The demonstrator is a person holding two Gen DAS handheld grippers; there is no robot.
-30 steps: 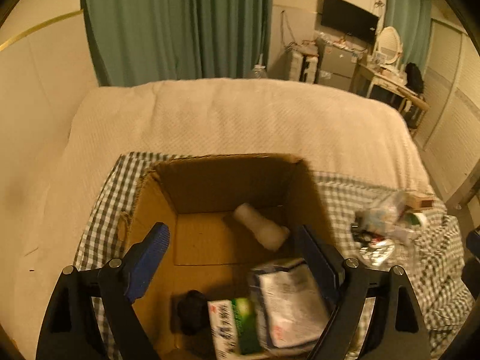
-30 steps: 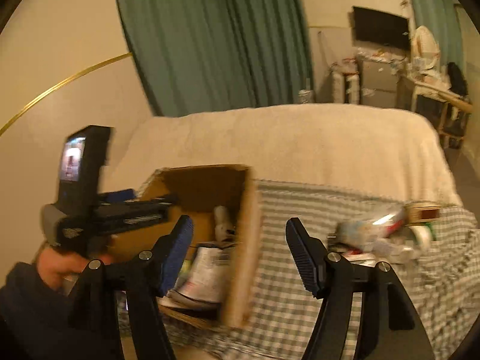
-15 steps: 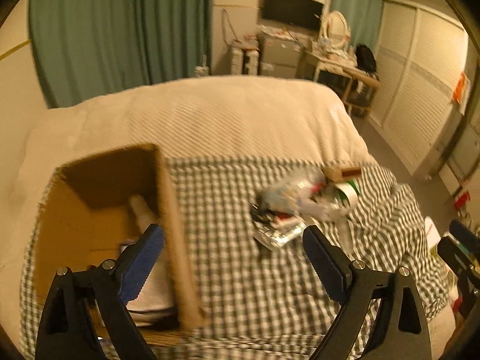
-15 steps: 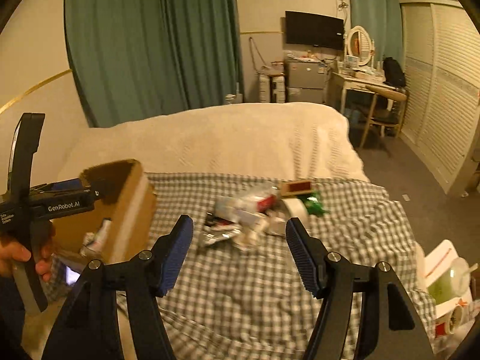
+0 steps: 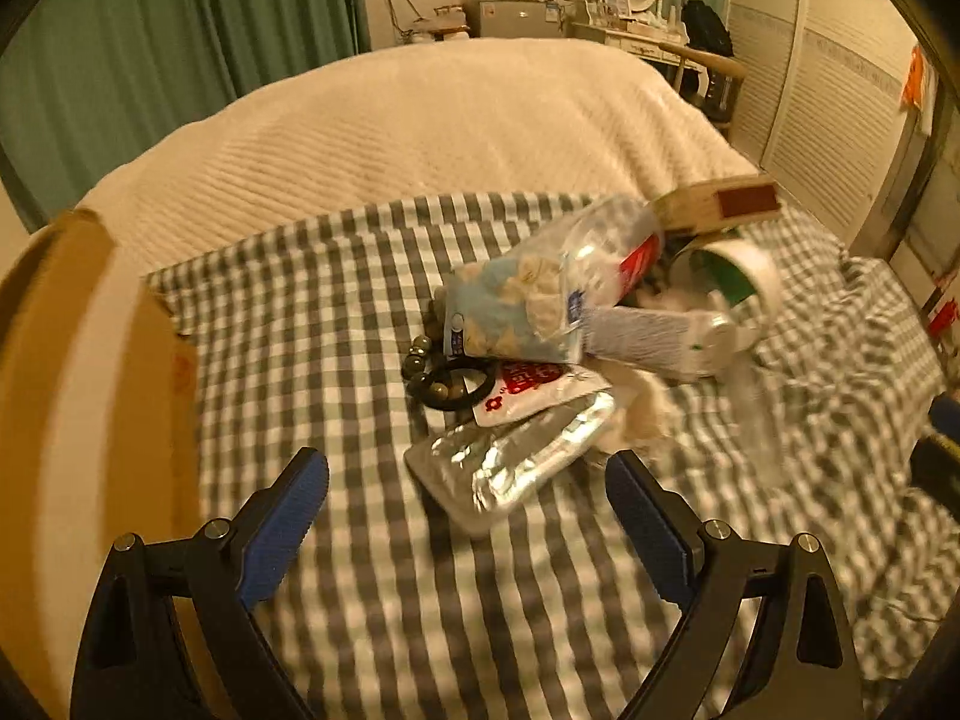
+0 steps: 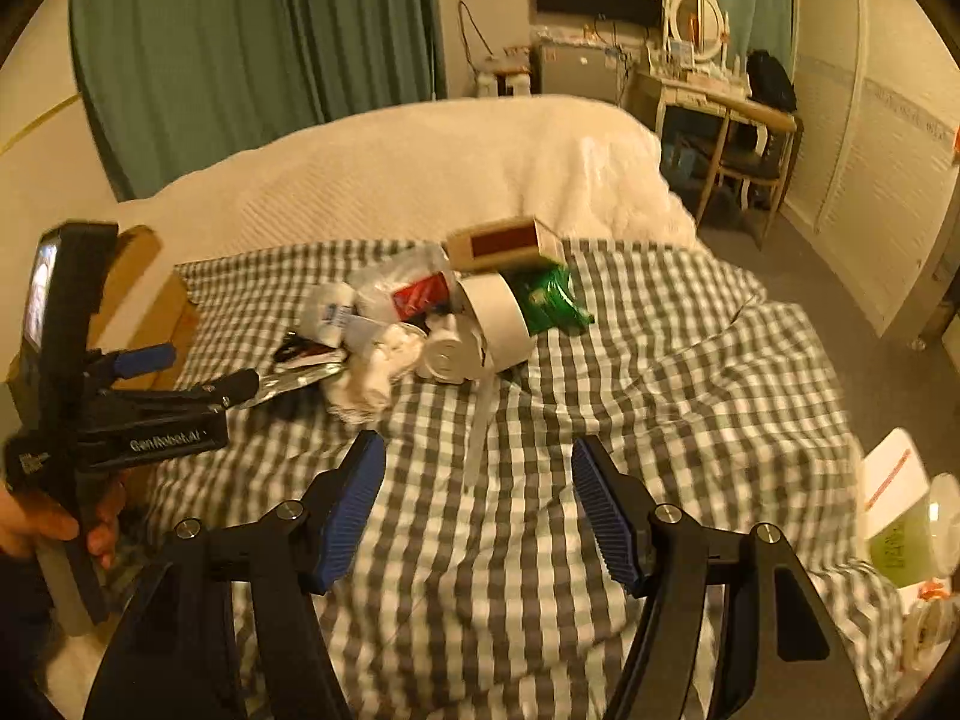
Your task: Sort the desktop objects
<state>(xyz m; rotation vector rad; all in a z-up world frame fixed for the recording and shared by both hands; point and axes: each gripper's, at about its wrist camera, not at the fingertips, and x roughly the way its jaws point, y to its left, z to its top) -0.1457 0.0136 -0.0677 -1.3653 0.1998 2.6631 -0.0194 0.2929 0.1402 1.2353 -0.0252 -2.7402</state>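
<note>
1. Both views have swung off the cardboard box [image 5: 90, 420] since a second ago: then the left camera looked straight down into it, now the box sits at the far left edge and the pile of loose things fills the middle of the checked cloth [image 5: 336, 312] on the bed.
2. Left tongs [image 5: 467, 507] stand wide apart with nothing between the pads; they hang just short of the silver foil pouch [image 5: 510, 456], the nearest item of the pile.
3. That pouch lies flat, its long axis running from near-left to far-right across the tongs' opening, so the pads already bracket its width more or less.
4. Behind it, touching or overlapping: a red-and-white sachet [image 5: 528, 390], a black hair tie with beads [image 5: 447, 384], a clear snack bag [image 5: 540, 294], a white tape roll [image 5: 738, 270] and a wooden box [image 5: 720, 204] on top.
5. Right tongs [image 6: 477, 501] are about half open and empty, over bare cloth, with the tape roll's loose tail [image 6: 480, 414] running toward them; the pile is farther off from this side.
6. Judged from this, the left hand is the nearer one for the pouch.
</note>
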